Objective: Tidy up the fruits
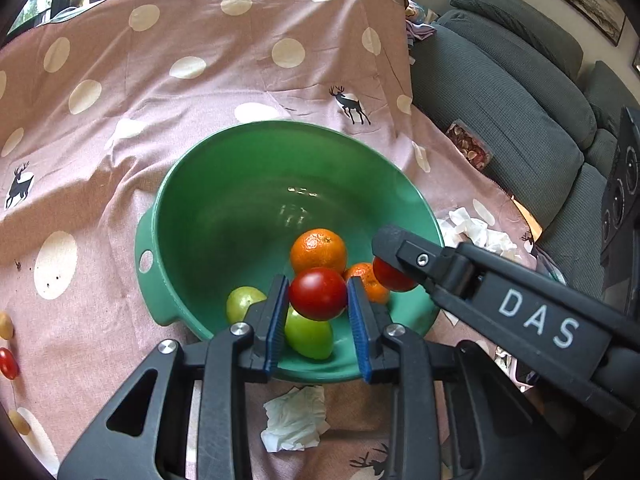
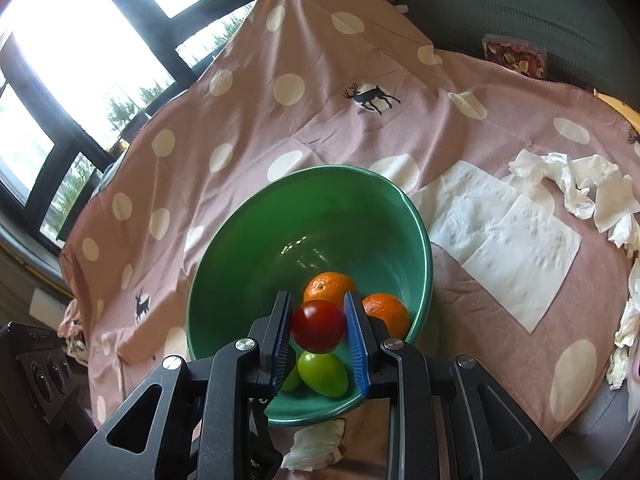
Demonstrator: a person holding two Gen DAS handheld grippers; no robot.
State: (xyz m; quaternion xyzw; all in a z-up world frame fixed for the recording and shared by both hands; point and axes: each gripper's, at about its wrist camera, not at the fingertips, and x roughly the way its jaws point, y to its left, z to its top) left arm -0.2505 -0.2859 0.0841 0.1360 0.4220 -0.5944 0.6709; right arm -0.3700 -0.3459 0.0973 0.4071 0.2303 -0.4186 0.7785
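Observation:
A green bowl (image 1: 224, 208) sits on the pink dotted cloth; it also shows in the right wrist view (image 2: 248, 256). Inside lie two oranges (image 1: 318, 250) (image 2: 386, 310) and two green fruits (image 1: 308, 338) (image 2: 324, 374). My left gripper (image 1: 318, 294) is shut on a red tomato (image 1: 318, 294) above the bowl's near side. My right gripper (image 2: 318, 326) is shut on another red tomato (image 2: 318, 326), also over the bowl. The right gripper reaches in from the right in the left wrist view (image 1: 394, 270) with its tomato (image 1: 390, 278).
Small tomatoes (image 1: 8, 362) and yellowish fruits (image 1: 5, 325) lie on the cloth at far left. Crumpled tissues (image 1: 296, 420) (image 2: 576, 188) and flat napkins (image 2: 500, 240) surround the bowl. A grey sofa (image 1: 520, 92) with a snack tray (image 1: 468, 146) stands to the right.

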